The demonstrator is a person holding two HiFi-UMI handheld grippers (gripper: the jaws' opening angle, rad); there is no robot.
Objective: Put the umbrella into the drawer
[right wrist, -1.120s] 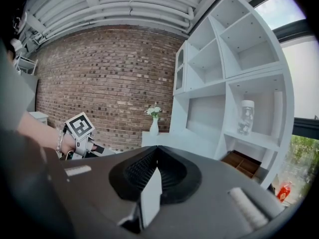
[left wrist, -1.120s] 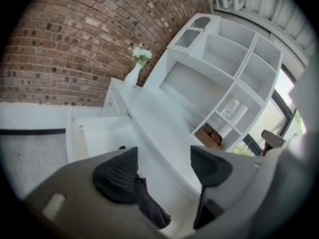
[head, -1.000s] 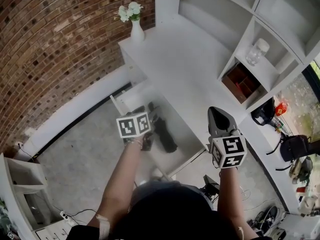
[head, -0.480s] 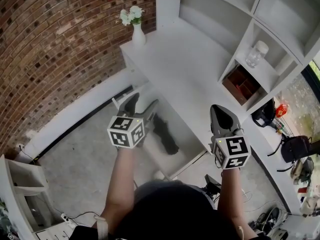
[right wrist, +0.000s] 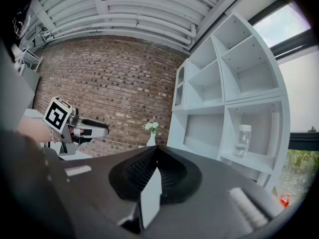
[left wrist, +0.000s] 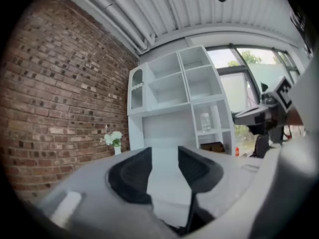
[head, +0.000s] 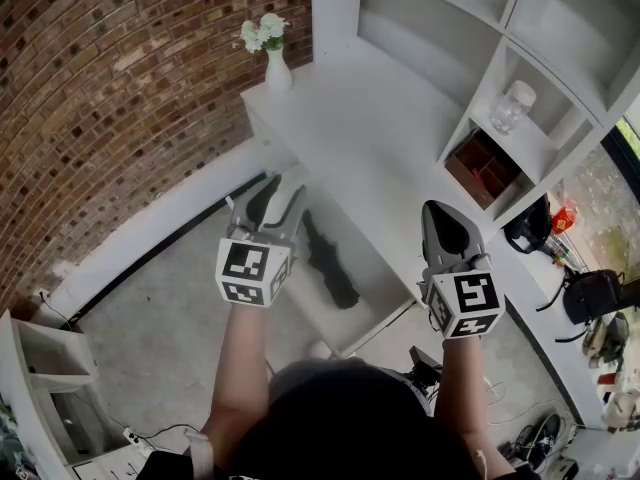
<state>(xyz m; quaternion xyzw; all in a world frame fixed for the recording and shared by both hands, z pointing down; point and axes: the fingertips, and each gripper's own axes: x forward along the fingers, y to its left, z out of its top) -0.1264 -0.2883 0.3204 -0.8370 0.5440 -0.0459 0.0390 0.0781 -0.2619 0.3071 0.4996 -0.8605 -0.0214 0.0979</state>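
The black folded umbrella (head: 328,268) lies loose in the open white drawer (head: 372,268) under the desk. My left gripper (head: 272,190) hovers above the drawer's left end, pointing level, clear of the umbrella. Its jaws are closing, a gap still shows between them, and nothing is in it (left wrist: 164,151). My right gripper (head: 438,211) hangs over the desk's front edge, to the right of the drawer, with its jaws shut and empty (right wrist: 156,147). Each gripper shows in the other's view: the right gripper (left wrist: 259,116) and the left gripper (right wrist: 92,126).
A white vase with flowers (head: 272,53) stands at the far end of the white desk (head: 370,138). The shelf unit on the right holds a glass jar (head: 513,103) and a brown box (head: 480,163). A brick wall (head: 120,88) runs along the left. A black bag (head: 528,230) sits at the right.
My left gripper rose out of the drawer, rolled upright and narrowed its jaws; the umbrella stayed lying in the drawer. The right gripper lifted slightly.
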